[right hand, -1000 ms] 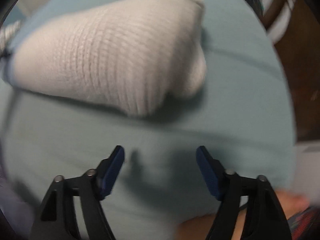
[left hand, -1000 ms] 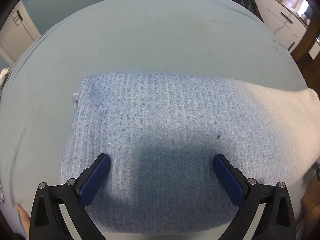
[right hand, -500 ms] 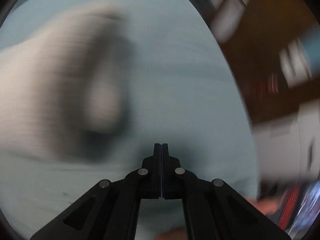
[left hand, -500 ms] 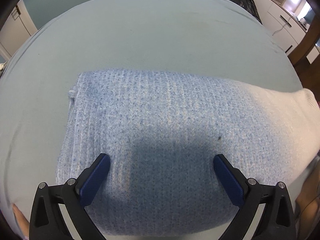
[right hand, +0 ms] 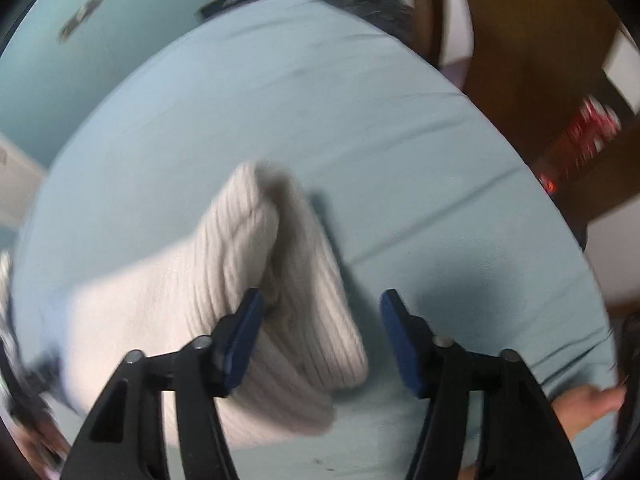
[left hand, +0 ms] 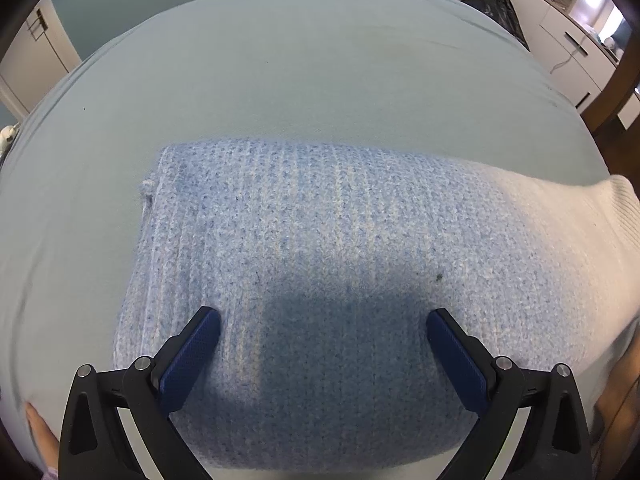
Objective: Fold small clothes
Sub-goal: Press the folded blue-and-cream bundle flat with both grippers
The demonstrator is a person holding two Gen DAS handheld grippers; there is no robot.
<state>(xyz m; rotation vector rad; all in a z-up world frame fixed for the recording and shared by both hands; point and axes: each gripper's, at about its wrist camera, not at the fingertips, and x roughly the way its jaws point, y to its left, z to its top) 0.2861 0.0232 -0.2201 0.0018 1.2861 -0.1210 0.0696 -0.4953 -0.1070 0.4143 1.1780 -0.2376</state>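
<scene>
A folded knit garment (left hand: 320, 248), speckled blue fading to cream at its right end, lies on a pale teal sheet (left hand: 300, 72). My left gripper (left hand: 323, 322) hovers open over its near half, pads apart, nothing pinched. In the right wrist view the cream ribbed end (right hand: 256, 280) of the garment bulges up in a loose fold. My right gripper (right hand: 322, 306) hangs over that end with its jaws opening. The left pad (right hand: 244, 332) overlaps the knit, the right one stands over bare sheet, and neither presses the cloth.
White cabinets (left hand: 568, 44) and a dark bag (left hand: 496, 4) stand past the sheet's far right edge. Brown wooden furniture (right hand: 540, 40) and a red item (right hand: 592, 124) lie beyond the right edge. A hand (right hand: 588, 404) shows at lower right, a fingertip (left hand: 40, 428) at lower left.
My right gripper shut fully half a second ago and now stands open again. It rolled and swung over the cream end. The left gripper drifted slightly; the garment sits a little further from it.
</scene>
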